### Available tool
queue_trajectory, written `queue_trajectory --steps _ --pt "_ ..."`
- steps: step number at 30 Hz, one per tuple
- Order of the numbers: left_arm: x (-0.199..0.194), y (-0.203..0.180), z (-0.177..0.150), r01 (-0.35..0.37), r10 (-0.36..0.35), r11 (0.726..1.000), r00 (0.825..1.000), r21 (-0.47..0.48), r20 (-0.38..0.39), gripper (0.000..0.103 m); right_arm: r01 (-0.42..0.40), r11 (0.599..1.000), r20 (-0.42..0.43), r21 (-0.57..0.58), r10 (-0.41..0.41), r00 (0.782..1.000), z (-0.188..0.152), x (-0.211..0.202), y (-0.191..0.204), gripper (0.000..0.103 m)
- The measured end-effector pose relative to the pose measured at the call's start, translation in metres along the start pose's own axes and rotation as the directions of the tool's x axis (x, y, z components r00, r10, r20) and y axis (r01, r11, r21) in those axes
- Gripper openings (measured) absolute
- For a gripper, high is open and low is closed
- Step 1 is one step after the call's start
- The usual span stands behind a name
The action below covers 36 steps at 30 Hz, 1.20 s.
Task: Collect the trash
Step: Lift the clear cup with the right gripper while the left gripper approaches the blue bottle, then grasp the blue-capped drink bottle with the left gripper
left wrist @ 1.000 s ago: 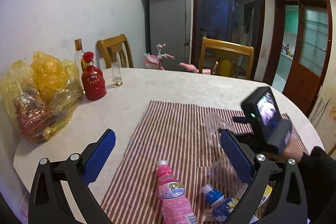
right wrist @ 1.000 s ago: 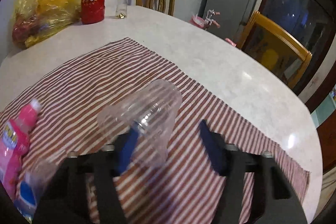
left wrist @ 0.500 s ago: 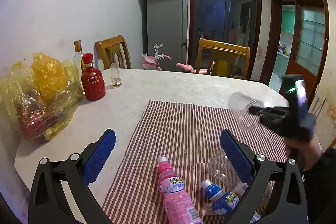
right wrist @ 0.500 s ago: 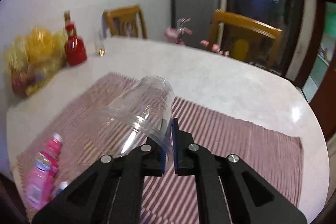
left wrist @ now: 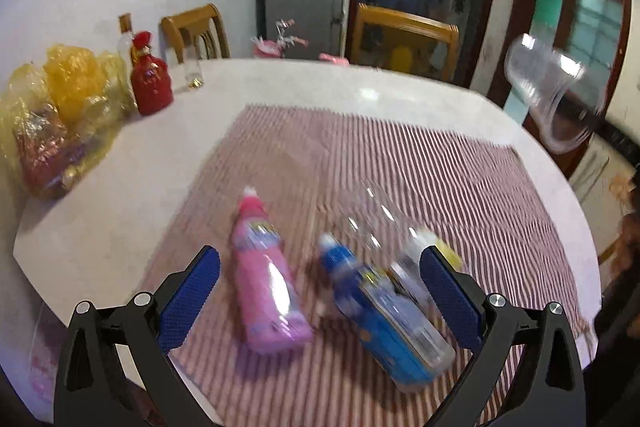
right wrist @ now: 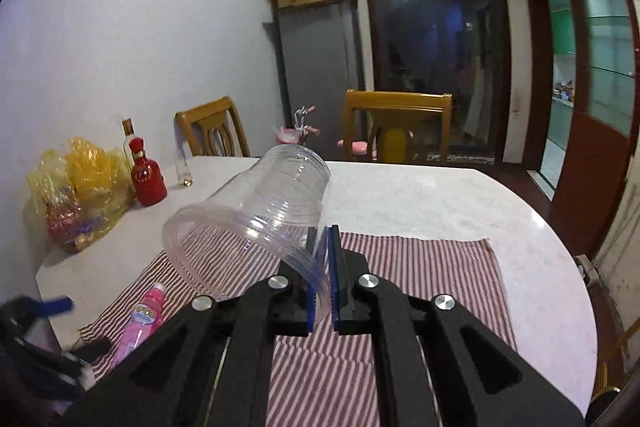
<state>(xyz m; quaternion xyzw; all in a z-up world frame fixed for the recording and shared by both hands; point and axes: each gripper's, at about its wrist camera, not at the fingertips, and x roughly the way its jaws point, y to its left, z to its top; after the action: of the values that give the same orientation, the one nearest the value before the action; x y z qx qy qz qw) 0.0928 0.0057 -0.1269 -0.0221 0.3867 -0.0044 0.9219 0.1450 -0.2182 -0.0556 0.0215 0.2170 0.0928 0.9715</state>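
Only blurred labels — pink bottle (left wrist: 266, 277), blue bottle (left wrist: 382, 311) — unreadable.

Motion-blurred bottles (left wrist: 384, 311); left gripper (right wrist: 44, 331) edge-cropped

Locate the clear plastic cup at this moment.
The clear plastic cup is off the table, its rim pinched in the right gripper above the striped mat.

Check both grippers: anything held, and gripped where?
Right gripper pinches the clear plastic cup by its rim wall. Left gripper is open, holding nothing.
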Motion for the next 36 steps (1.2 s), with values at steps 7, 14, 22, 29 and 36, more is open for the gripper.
queue_trajectory --steps 7,14,22,29,36 --pt "0.029 -0.032 -0.022 -0.038 0.039 0.999 0.993 0.01 -0.109 0.097 0.022 0.999 0.054 0.048 -0.025 0.998 0.0 -0.038 -0.024 0.006" --pt "0.049 -0.047 -0.034 -0.085 0.091 0.995 0.981 0.042 -0.172 0.097 -0.003 0.997 0.081 0.079 -0.004 0.997 0.003 -0.054 -0.034 0.006" --pt "0.052 -0.051 -0.035 -0.057 0.064 0.997 0.981 0.044 -0.183 0.097 -0.011 0.997 0.093 0.083 0.003 0.996 0.004 -0.06 -0.037 0.006" --pt "0.059 -0.049 -0.037 -0.042 0.046 0.999 0.98 0.026 -0.196 0.097 0.003 0.999 0.094 0.037 -0.007 0.996 0.003 -0.059 -0.024 0.006" --pt "0.077 -0.047 -0.042 -0.028 0.031 0.999 0.97 0.017 -0.241 0.097 -0.008 1.0 0.086 0.006 0.008 0.996 0.005 -0.049 -0.009 0.006"
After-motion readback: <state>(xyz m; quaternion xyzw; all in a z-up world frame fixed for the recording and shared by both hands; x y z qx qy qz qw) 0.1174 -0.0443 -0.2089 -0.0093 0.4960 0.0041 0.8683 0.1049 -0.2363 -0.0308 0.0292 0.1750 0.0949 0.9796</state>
